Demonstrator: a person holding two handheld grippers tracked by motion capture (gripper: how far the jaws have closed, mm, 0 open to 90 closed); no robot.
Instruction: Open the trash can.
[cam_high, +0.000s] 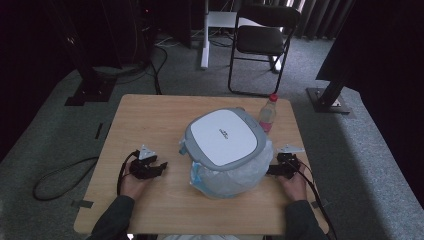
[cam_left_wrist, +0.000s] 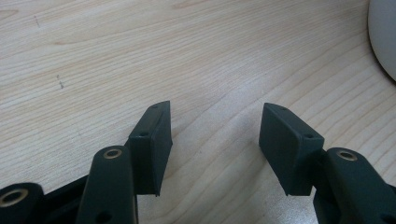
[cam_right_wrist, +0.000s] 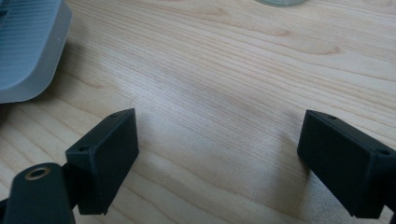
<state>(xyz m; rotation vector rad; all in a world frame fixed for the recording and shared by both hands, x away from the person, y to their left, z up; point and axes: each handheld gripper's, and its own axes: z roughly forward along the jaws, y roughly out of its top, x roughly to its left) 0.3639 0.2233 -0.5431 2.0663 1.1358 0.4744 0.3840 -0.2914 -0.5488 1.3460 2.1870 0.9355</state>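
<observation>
So there's this bin (cam_high: 227, 150) sitting mid-table, grey-and-white lid (cam_high: 223, 136) on top and a clear plastic liner (cam_high: 235, 176) bulging out underneath. The left gripper (cam_high: 156, 168) rests off to its left, jaws apart, holding nothing. The right gripper (cam_high: 270, 170) sits just beside the liner, spread even wider, also empty. My guess: the lid's rigid and light, best grabbed by its rim, while the bag is floppy, slippery stuff that needs a pinch. A pink-labelled bottle (cam_high: 268, 113) stands right behind, easy to knock.
</observation>
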